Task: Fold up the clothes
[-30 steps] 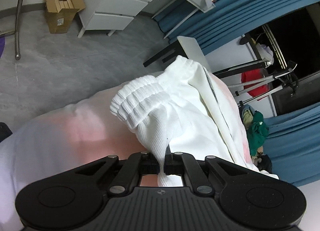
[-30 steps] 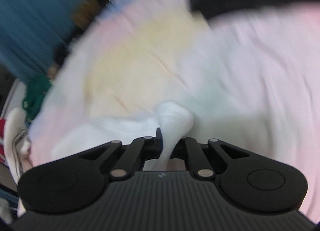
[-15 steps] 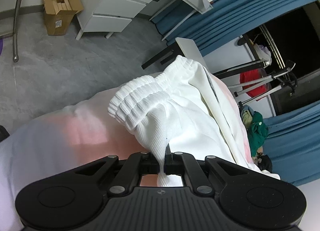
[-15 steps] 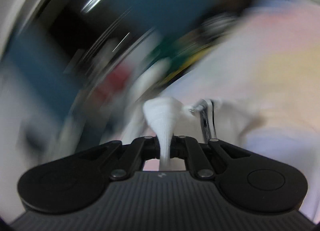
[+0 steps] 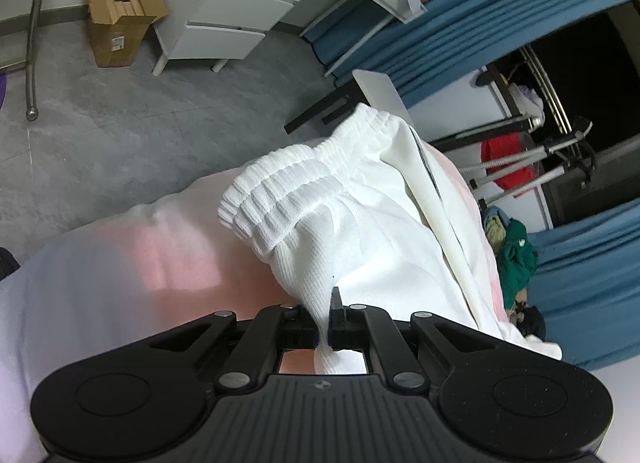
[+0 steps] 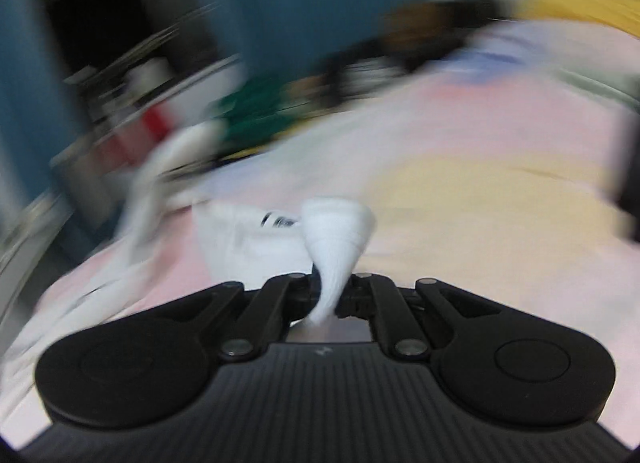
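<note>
White ribbed pants (image 5: 360, 231) with an elastic waistband lie bunched on a bed with a pale pink sheet (image 5: 160, 263). My left gripper (image 5: 323, 323) is shut on a pinch of the white fabric just below the waistband. In the blurred right wrist view my right gripper (image 6: 334, 295) is shut on another bunch of the white pants (image 6: 336, 235), with more white cloth (image 6: 240, 239) trailing to the left over the pink and yellow bedding (image 6: 480, 203).
In the left wrist view, beyond the bed edge, there is grey floor with a cardboard box (image 5: 120, 19), a white drawer unit (image 5: 240, 11), blue curtains (image 5: 500, 11) and a green clothes pile (image 5: 516, 259). A dark object (image 6: 628, 183) sits at the right edge of the right wrist view.
My right gripper has swung fast with the cloth in it, its view turning from the bedding toward the curtains and back. My left gripper has stayed almost still, holding the pants.
</note>
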Demonstrator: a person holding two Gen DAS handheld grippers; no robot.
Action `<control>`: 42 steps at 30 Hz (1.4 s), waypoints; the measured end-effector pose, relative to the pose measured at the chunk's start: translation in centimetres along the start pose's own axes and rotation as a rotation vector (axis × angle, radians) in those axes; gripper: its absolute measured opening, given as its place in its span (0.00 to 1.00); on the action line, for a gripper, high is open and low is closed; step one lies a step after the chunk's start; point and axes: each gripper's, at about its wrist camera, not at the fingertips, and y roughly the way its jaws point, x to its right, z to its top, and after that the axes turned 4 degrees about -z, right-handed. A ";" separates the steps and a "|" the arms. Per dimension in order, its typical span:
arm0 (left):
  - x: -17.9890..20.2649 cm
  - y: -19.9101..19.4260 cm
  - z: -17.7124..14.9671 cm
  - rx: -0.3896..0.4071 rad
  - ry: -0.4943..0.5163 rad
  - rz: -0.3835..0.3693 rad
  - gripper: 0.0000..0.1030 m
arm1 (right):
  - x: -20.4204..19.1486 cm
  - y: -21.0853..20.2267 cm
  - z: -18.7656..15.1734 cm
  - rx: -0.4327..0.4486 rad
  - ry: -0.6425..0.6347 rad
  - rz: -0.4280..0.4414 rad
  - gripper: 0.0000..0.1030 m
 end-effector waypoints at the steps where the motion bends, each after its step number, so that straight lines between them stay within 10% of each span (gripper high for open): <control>1: 0.1 0.0 0.0 -0.002 0.013 0.005 0.04 | 1.5 0.6 -1.3 -0.033 0.034 -0.031 0.05; 10: 1.5 -0.7 0.1 -0.003 0.124 0.049 0.13 | 5.1 2.6 -8.3 -0.127 0.191 -0.118 0.08; 14: 3.5 -2.1 -0.3 0.000 0.256 0.086 0.43 | 4.2 0.8 -7.5 -0.121 0.176 -0.134 0.14; 20: 8.6 -5.0 -3.1 0.107 0.546 0.111 0.79 | 1.2 -2.9 -4.6 -0.058 0.145 -0.084 0.71; 34: 24.2 -2.8 -16.0 0.185 0.898 -0.074 0.85 | -16.0 -9.5 -2.0 -0.034 -0.062 0.242 0.73; 42: 23.5 5.7 -20.4 0.149 0.898 -0.064 0.87 | -23.2 -6.9 -6.9 -0.066 -0.181 0.270 0.72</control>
